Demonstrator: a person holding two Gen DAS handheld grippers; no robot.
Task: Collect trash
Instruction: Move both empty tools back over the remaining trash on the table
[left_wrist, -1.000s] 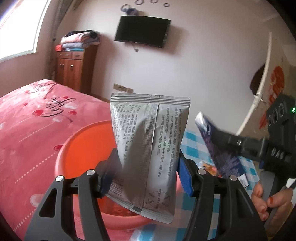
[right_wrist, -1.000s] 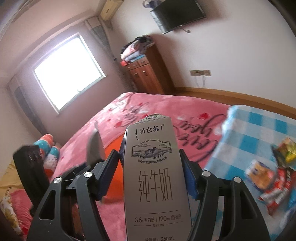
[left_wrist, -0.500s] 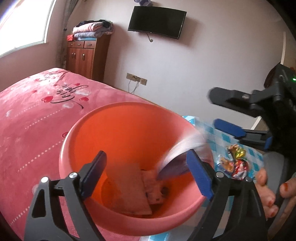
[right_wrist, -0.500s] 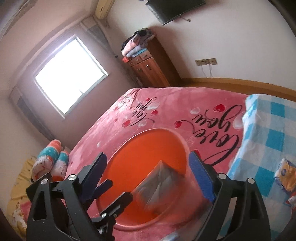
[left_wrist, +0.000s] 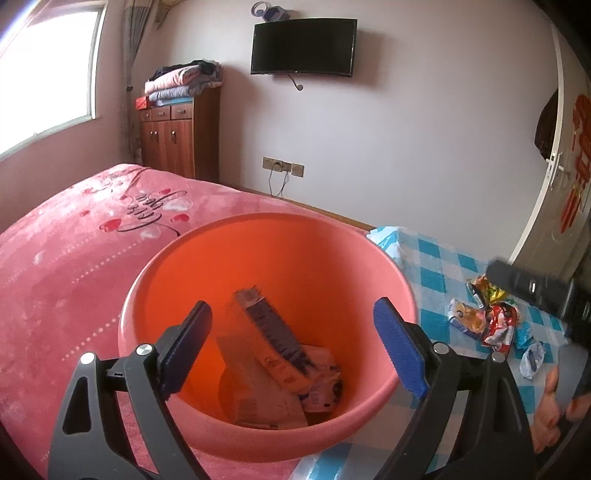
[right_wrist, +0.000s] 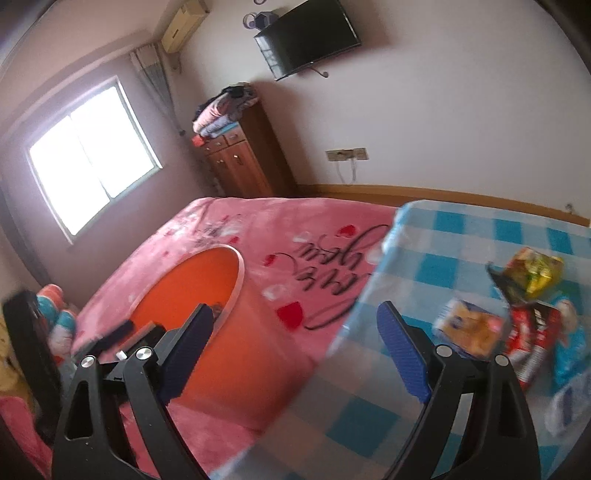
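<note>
Carton (left_wrist: 275, 334) lay tilted in the orange basin (left_wrist: 221, 240), long axis leaning up-left; my left gripper (left_wrist: 291, 345) and right gripper (right_wrist: 295, 349) gaped apart, empty.

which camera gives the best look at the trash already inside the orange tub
The left wrist view: it looks down into the tub at the packets on its bottom. The right wrist view shows only the tub's outside and rim.

Both the left gripper (left_wrist: 291, 347) and the right gripper (right_wrist: 295, 347) are black, angular frames with triangular cut-outs, silver round screws at the joints, and ribbed blue pads (left_wrist: 399, 354). The bare hand (left_wrist: 554, 406) wears red nail polish.
</note>
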